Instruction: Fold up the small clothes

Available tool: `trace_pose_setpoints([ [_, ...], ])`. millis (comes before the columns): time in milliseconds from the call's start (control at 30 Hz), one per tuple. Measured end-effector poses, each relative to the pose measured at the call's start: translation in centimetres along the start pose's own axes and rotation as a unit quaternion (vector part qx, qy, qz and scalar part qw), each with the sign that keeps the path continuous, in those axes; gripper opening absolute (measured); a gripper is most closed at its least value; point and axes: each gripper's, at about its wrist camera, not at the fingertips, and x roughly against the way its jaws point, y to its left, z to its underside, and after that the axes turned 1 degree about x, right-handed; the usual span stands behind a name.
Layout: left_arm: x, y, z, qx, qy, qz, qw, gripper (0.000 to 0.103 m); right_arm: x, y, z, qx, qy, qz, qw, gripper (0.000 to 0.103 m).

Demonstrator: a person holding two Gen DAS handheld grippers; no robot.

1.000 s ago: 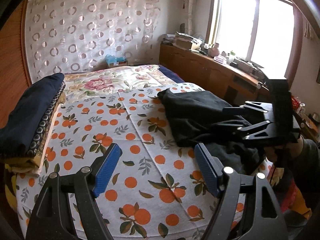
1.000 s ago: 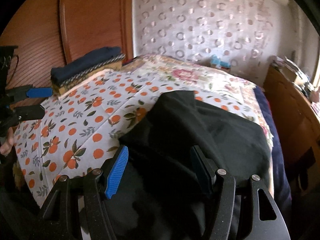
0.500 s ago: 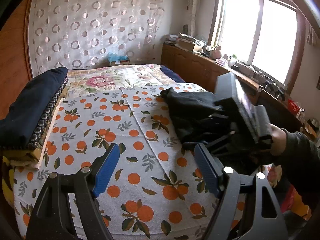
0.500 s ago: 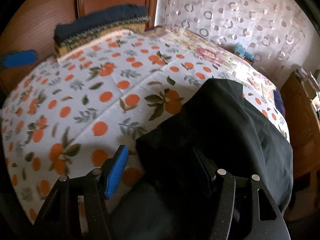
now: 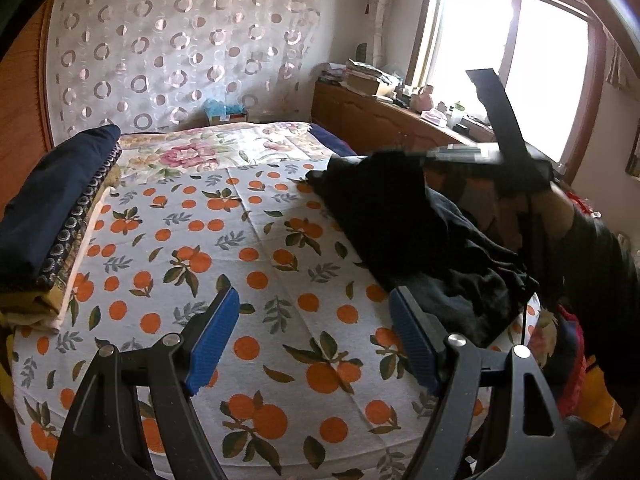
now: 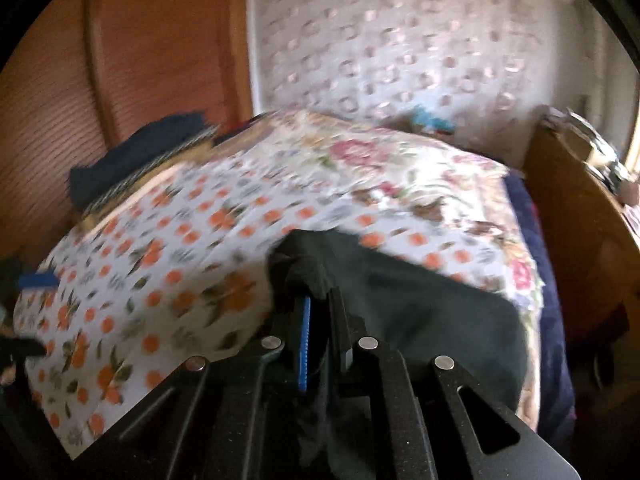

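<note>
Right gripper (image 6: 316,312) angled down over the bed, jaws clamped on an edge of the black garment (image 6: 420,312), which lay on the orange-print sheet (image 6: 132,280). Left gripper (image 5: 312,336) hovered above bare sheet, jaws apart, empty. Only the left view showed the hand (image 5: 548,216) and window (image 5: 520,64); right view blurred.

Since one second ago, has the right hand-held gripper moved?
Yes. In the left wrist view the right hand-held gripper has risen and gone toward the window, lifting an edge of the black garment it is shut on.
</note>
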Motion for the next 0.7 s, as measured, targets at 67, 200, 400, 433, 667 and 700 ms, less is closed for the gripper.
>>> trace_pose_setpoints([
  [67, -0.2, 0.0, 0.1, 0.001, 0.001, 0.004, 1.0000, 0.078, 0.2, -2.0, -0.8, -0.012, 0.000, 0.023, 1.000, 0.008],
  [200, -0.4, -0.2, 0.1, 0.002, 0.005, 0.006, 1.0000, 0.078, -0.3, -4.1, -2.6, -0.023, 0.006, 0.076, 0.997, 0.007],
  [400, -0.7, -0.7, 0.3, -0.002, 0.010, 0.011, 0.9999, 0.078, -4.2, -7.1, -4.0, -0.074, 0.041, 0.182, 0.980, 0.008],
  [433, -0.8, -0.7, 0.3, -0.002, 0.011, 0.011, 0.9999, 0.078, -4.7, -7.7, -3.7, -0.082, 0.047, 0.196, 0.976, 0.008],
  [667, -1.1, -1.5, 0.4, -0.009, 0.016, 0.017, 0.9997, 0.078, -4.3, -8.6, -4.0, -0.118, 0.034, 0.183, 0.975, 0.042],
  [700, -1.1, -1.6, 0.4, -0.011, 0.016, 0.018, 0.9996, 0.078, -3.9, -8.7, -3.6, -0.112, 0.029, 0.176, 0.978, 0.043],
])
